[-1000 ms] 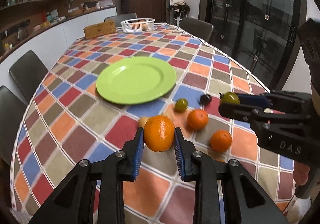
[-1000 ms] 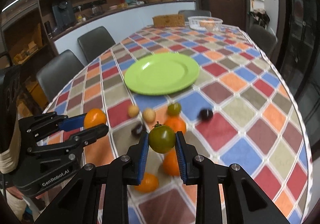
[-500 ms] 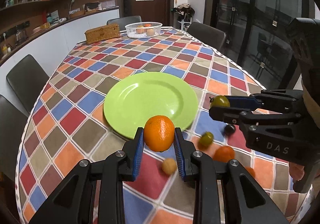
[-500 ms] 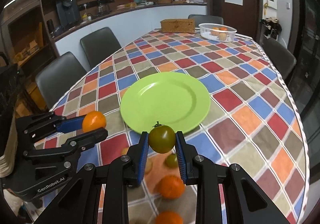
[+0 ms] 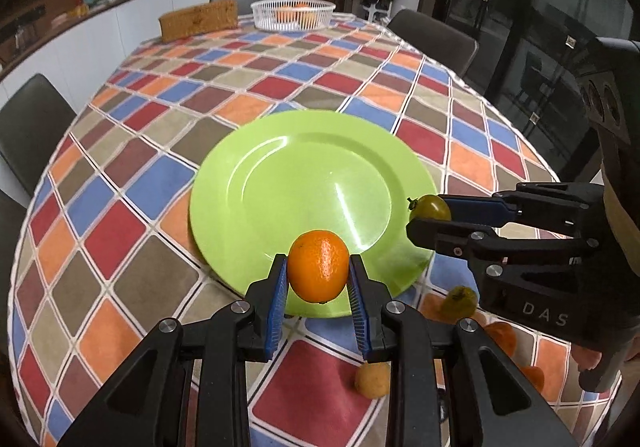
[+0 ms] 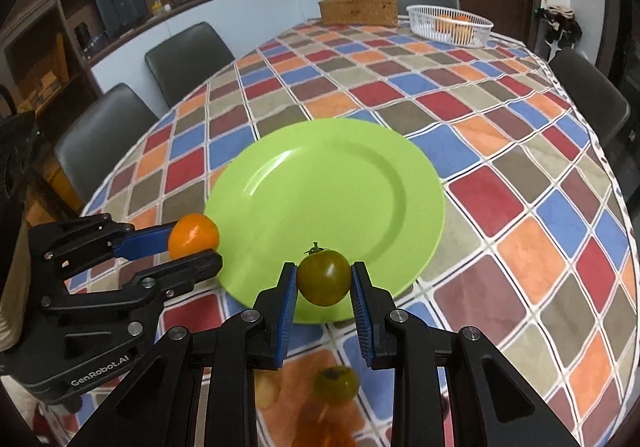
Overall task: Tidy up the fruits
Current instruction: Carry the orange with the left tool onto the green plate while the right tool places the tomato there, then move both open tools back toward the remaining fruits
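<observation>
On the checked bench [image 5: 320,71], the green plate [image 5: 296,187] sits bare. The left claw [image 5: 319,275] grips an orange [image 5: 318,271] over its near rim; the right claw [image 6: 324,283] grips a green tomato [image 6: 324,278] likewise. Released from height, both round fruits could roll off the shallow rim.

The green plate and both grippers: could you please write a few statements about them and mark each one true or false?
1. The left gripper holds an orange. True.
2. The right gripper is empty. False: it is shut on a green tomato.
3. The green plate already has fruit resting on it. False: its surface is bare.
4. A white basket stands at the far end of the table. True.
5. Both fruits are raised near the plate's near rim. True.
</observation>
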Tool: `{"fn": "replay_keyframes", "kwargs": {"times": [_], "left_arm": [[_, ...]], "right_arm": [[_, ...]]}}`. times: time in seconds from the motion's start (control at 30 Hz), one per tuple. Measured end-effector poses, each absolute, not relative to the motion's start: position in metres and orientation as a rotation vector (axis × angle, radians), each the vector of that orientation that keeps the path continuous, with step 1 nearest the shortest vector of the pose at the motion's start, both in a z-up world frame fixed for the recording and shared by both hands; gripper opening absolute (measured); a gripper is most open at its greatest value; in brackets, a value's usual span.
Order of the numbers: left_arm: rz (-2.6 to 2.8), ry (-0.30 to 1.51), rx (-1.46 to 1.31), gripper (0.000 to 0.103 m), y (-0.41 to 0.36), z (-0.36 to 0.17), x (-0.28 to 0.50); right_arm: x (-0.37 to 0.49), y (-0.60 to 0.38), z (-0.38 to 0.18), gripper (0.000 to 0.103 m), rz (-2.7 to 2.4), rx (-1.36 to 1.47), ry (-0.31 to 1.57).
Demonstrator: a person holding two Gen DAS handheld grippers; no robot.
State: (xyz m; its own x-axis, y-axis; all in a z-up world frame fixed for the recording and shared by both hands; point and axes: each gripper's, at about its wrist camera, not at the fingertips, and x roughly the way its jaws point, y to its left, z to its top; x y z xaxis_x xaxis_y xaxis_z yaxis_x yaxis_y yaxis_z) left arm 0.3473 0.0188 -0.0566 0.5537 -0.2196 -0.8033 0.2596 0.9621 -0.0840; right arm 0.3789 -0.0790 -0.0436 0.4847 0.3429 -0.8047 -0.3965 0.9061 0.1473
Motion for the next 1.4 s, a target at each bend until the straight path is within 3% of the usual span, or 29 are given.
{"fn": "replay_keyframes", "kwargs": {"times": [0.37,0.53,0.87,1.4], "left_arm": [[-0.261,0.979,0.037,0.033,0.022,-0.069,0.361],[-0.241,0.95,0.071,0.036,0.023,-0.06,0.352],[-0.222,0.858,0.092,0.037,0.02,-0.018,0.304],[-0.233,0.718,0.071,0.049,-0.004,0.027,0.204]], "right_arm": [[0.393,-0.067,-0.059,0.028,0.448,-0.078,1.007],[0.387,-0.071,-0.054,0.034,0.432,-0.082,0.99],[0.342,-0.086,-0.009,0.034,0.432,-0.095,0.873],[0.249,-0.11,0.032,0.034,0.511,-0.107,0.755]]}}
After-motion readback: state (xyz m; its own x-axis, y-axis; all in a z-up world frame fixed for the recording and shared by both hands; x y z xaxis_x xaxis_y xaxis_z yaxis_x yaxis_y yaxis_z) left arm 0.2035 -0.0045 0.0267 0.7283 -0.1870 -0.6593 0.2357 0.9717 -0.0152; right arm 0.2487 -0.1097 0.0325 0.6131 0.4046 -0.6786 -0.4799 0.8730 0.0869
